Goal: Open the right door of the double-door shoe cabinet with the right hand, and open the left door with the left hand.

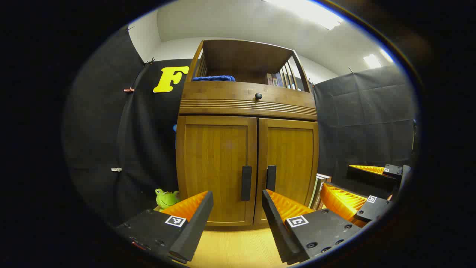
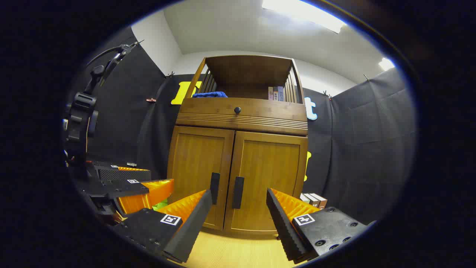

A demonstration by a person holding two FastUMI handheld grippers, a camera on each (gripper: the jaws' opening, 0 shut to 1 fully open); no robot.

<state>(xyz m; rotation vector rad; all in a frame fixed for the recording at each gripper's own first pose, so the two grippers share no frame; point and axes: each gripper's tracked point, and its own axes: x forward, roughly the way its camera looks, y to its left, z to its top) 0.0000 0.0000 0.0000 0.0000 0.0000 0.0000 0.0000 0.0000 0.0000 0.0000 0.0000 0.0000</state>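
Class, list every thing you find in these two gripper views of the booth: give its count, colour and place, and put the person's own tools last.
Shoe cabinet: one, brown wood, centre, both doors closed.
Door handles: two, dark, upright, either side of the centre seam.
Drawer knob: one, dark, above the doors.
Cloth: one, blue, open top shelf, left.
Books: several, mixed colours, top shelf, right.
Frog toy: one, green, floor left of cabinet.
Boxes: a few, floor right of cabinet.
Floor: light wood.
Left gripper: one, open, before the doors.
Right gripper: one, open, before the doors.
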